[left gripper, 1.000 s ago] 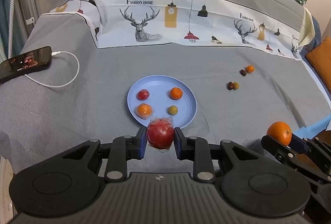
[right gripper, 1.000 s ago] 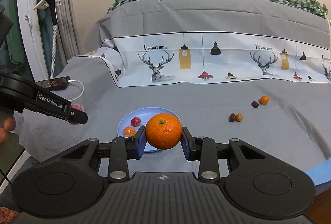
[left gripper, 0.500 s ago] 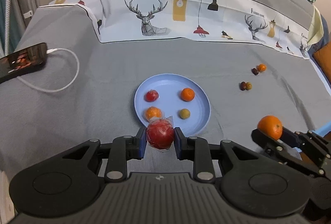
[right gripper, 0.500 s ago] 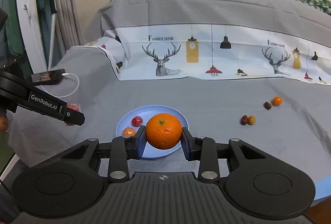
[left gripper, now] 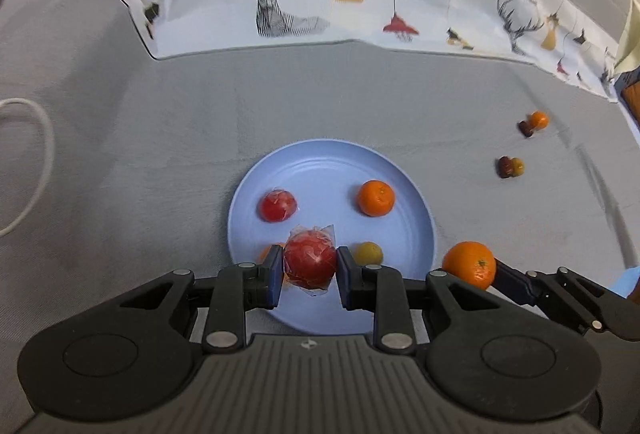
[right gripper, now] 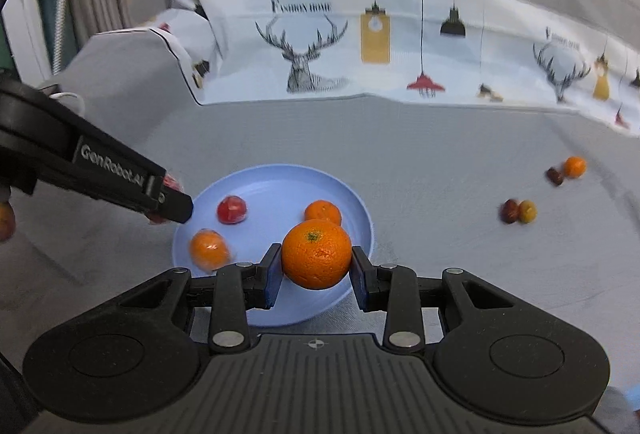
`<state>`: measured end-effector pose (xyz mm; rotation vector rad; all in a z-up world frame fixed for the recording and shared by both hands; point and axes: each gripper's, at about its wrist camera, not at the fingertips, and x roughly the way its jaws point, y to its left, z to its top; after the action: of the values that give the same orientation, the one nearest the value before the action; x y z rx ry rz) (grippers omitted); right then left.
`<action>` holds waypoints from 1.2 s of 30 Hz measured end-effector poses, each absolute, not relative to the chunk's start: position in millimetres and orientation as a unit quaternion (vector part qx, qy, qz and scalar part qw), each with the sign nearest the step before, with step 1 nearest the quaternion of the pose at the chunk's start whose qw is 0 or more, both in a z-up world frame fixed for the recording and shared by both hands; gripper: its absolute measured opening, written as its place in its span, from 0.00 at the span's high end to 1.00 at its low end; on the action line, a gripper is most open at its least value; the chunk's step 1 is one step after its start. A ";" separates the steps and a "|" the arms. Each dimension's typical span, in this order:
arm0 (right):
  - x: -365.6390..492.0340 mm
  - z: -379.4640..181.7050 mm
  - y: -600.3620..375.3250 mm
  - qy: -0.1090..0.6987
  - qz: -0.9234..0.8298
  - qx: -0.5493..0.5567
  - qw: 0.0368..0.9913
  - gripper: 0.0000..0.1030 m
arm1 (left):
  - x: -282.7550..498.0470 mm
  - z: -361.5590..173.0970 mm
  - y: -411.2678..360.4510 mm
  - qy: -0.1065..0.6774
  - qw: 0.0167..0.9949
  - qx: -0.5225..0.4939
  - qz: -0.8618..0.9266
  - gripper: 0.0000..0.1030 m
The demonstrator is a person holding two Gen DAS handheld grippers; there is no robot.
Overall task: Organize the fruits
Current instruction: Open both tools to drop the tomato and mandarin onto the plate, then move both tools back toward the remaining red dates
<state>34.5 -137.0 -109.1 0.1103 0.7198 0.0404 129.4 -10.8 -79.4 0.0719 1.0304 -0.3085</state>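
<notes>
**Both grippers loaded over plate**

The left gripper (left gripper: 310,270) is clamped on a red fruit (left gripper: 310,264) in clear wrap; the right gripper (right gripper: 316,266) is clamped on an orange (right gripper: 316,254). Both loads sit over the near part of the blue plate (left gripper: 332,161).

Hidden or unclear: in the left view, the red fruit and the left finger cover most of a small orange fruit (left gripper: 266,254) on the plate; only a sliver shows. The yellow fruit (left gripper: 369,253) is partly behind the right finger. In the right view the held orange hides that yellow fruit altogether, and the wrapped orange fruit (right gripper: 209,249) is blurred. The left gripper's load shows there only as a red edge (right gripper: 172,185) behind its finger. The cable (left gripper: 40,137) is cut off at the frame edge. The four small fruits on the grey cloth (left gripper: 160,137), well right of the plate, are smeared; their kind cannot be told.

Change from half a second ago: both grippers have come forward and lower, so the plate looks larger and now lies under both loads. The phone has left the left view. Fruits on the plate are unmoved: red (left gripper: 277,205) and orange (left gripper: 376,198) at the back.
</notes>
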 end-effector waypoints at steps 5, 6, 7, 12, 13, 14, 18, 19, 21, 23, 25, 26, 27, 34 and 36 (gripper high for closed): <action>62.8 -132.2 -136.2 0.372 0.026 0.040 0.927 0.64 | 158.8 -106.6 -19.7 0.505 0.850 0.050 -0.140 0.71; 67.4 -136.9 -136.4 0.377 0.028 0.039 0.925 0.64 | 163.9 -111.2 -21.6 0.507 0.849 0.055 -0.138 0.71; 72.3 -141.4 -137.2 0.382 0.030 0.040 0.923 0.64 | 168.2 -115.3 -23.5 0.509 0.848 0.059 -0.137 0.71; 90.4 -154.2 -137.9 0.399 0.041 0.037 0.915 0.63 | 184.4 -124.9 -27.0 0.500 0.851 0.071 -0.141 0.23; 93.0 -152.5 -138.1 0.400 0.040 0.039 0.915 0.54 | 185.0 -121.8 -26.1 0.493 0.856 0.069 -0.138 0.11; 93.8 -149.7 -138.1 0.399 0.039 0.042 0.915 0.36 | 183.7 -116.3 -23.5 0.480 0.865 0.065 -0.131 0.00; 75.6 -124.9 -140.4 0.391 0.047 0.066 0.917 0.15 | 170.4 -92.7 -9.9 0.466 0.873 0.061 -0.132 0.00; 65.7 -118.8 -141.1 0.396 0.052 0.075 0.914 0.12 | 163.9 -88.8 -4.9 0.468 0.873 0.059 -0.126 0.00; 40.8 -108.4 -142.8 0.405 0.062 0.094 0.907 0.08 | 144.6 -82.3 7.5 0.471 0.874 0.053 -0.111 0.00; 13.8 -101.9 -143.9 0.416 0.066 0.109 0.900 0.04 | 119.8 -77.6 21.2 0.476 0.873 0.049 -0.091 0.00; -13.6 -96.4 -144.0 0.421 0.066 0.123 0.896 0.04 | 95.5 -72.9 32.0 0.478 0.874 0.047 -0.077 0.00; -25.5 -92.8 -143.8 0.422 0.066 0.129 0.895 0.04 | 84.6 -70.2 35.6 0.478 0.874 0.047 -0.072 0.00; -34.1 -88.7 -143.9 0.417 0.065 0.133 0.897 0.04 | 72.9 -68.4 39.9 0.480 0.874 0.047 -0.066 0.00; -77.1 -52.2 -143.4 0.345 0.040 0.118 0.930 0.02 | 14.2 -49.7 49.3 0.471 0.878 0.050 -0.072 0.00; -88.2 -47.1 -144.4 0.332 0.036 0.115 0.935 0.02 | 0.0 -41.4 46.4 0.457 0.884 0.053 -0.078 0.00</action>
<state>-88.2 -144.4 -47.1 0.2345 0.6792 0.0743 0.0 46.4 -41.4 0.1103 0.9520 -0.1633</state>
